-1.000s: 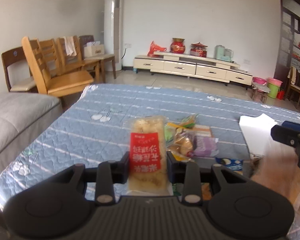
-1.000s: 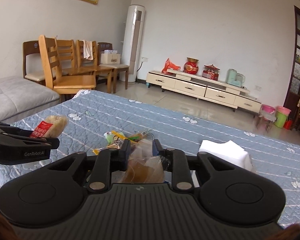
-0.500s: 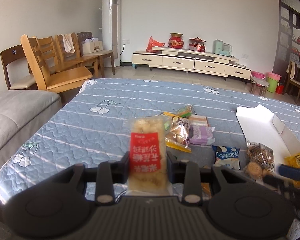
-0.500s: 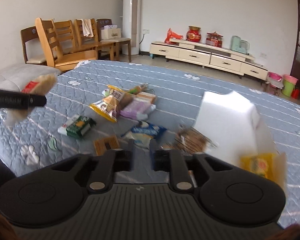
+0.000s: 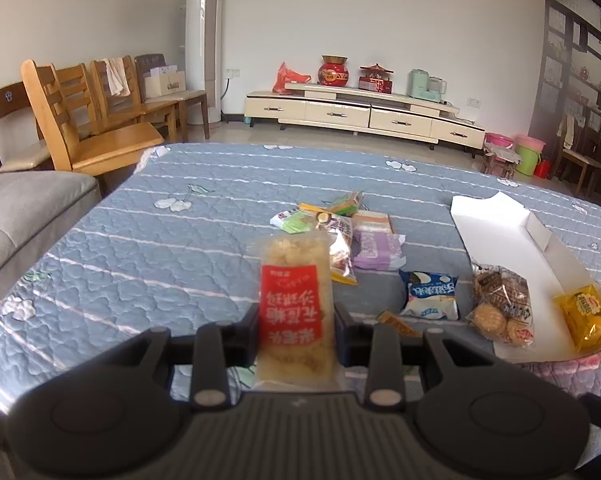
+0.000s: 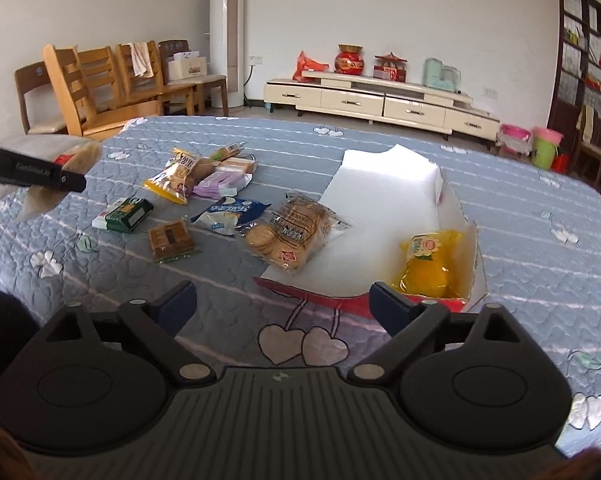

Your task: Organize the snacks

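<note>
My left gripper (image 5: 296, 328) is shut on a pale snack packet with a red label (image 5: 292, 304), held upright above the blue quilted table. The right wrist view shows that gripper (image 6: 32, 170) at the far left with the packet (image 6: 80, 156) sticking out. My right gripper (image 6: 284, 304) hovers low over the near table edge. Its jaws are opening wide and nothing is between them. Just ahead, a clear bag of round cookies (image 6: 288, 236) lies across the left edge of a white open box (image 6: 380, 184). A yellow packet (image 6: 428, 264) rests in the box's near right corner.
Loose snacks lie left of the box: a green packet (image 6: 124, 214), a brown cracker pack (image 6: 170, 238), a blue-and-white packet (image 6: 228, 214), a purple one (image 6: 220, 184) and a yellow bag (image 6: 176, 178). Wooden chairs (image 5: 80, 128) and a grey sofa (image 5: 20, 216) stand past the table's left side.
The right gripper let go of the cookie bag, which now lies on the box's edge, then sank lower and spread its jaws wide. The left gripper kept its hold on the red-labelled packet.
</note>
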The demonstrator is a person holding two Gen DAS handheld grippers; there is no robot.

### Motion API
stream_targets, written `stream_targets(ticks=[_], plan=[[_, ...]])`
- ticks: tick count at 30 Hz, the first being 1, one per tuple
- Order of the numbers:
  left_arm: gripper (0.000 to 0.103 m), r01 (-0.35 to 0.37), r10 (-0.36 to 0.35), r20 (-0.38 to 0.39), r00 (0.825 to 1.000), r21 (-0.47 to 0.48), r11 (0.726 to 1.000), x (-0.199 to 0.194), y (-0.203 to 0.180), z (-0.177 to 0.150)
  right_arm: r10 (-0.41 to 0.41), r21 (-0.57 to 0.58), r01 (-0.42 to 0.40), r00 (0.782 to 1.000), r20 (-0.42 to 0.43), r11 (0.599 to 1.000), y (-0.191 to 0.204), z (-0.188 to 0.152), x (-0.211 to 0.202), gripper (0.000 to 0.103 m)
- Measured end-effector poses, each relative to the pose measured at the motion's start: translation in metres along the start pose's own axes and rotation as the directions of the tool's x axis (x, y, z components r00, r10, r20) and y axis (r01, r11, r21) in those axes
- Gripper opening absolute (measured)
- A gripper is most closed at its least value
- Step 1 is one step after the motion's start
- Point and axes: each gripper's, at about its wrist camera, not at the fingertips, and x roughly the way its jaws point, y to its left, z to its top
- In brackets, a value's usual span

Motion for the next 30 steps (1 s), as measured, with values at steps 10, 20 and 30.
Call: stream_targets(ticks=[10, 20, 30], plan=[[0.034, -0.017, 0.017, 0.003, 1.000, 0.006, 1.000, 0.002, 0.002, 0.001, -0.073, 0.071, 0.079, 0.994, -0.079, 0.994, 0.017, 0.040, 0.090, 0.103], [0.034, -0.007, 0.007, -0.001, 1.000, 0.020, 1.000, 0.010, -0.001, 0.003, -0.068, 0.260, 0.117, 0.980, -0.189, 0.959, -0.007, 0.055, 0.171, 0.096], [0.034, 0.000, 0.000, -0.005, 1.000, 0.008, 1.000, 0.008, 0.000, 0.004, -0.184, -0.050, 0.183, 0.982, -0.031, 0.982, 0.047, 0.058, 0.138, 0.048]])
